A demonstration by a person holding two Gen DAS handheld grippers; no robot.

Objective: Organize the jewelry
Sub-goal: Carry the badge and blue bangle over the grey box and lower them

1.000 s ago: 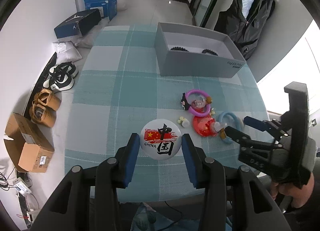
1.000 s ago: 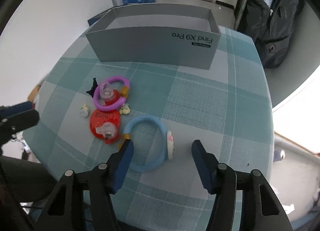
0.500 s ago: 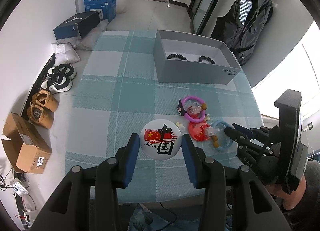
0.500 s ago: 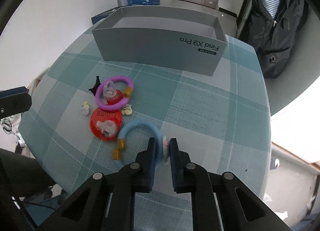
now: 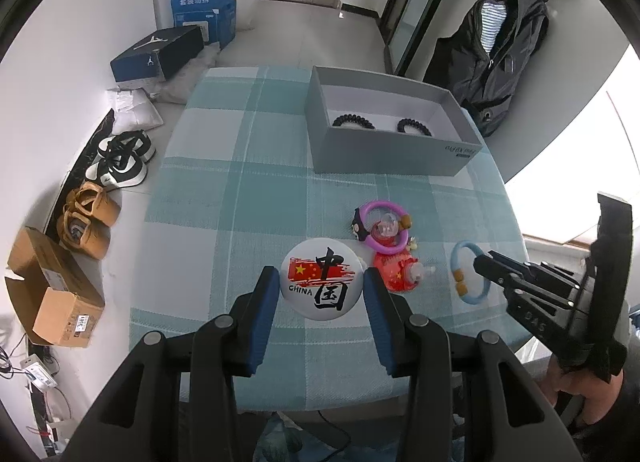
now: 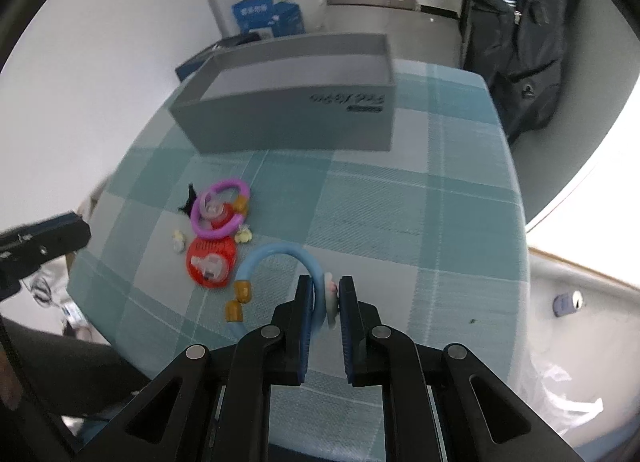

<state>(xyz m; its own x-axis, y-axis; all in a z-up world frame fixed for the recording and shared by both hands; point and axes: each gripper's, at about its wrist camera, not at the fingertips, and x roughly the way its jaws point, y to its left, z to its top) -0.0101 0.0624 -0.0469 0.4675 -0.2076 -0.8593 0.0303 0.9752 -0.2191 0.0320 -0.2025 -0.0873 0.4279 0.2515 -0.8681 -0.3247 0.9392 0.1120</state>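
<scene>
Nearest in the right wrist view: right gripper, jaws closed tight on the blue bracelet, pinching its band beside a pale charm; two amber beads hanging at the loop's free end over the checked tabletop. Nearest in the left wrist view: left gripper, jaws partly open, standing either side of a round white badge marked CHINA; contact with its rim impossible to tell. Just beyond, a red badge under a clear charm, then a purple bracelet overlapping it, small pale trinkets beside. Farther back, an open grey box holding two black beaded bracelets. Past the tabletop, shoes and cardboard boxes on the floor, a dark jacket hanging at the right.
</scene>
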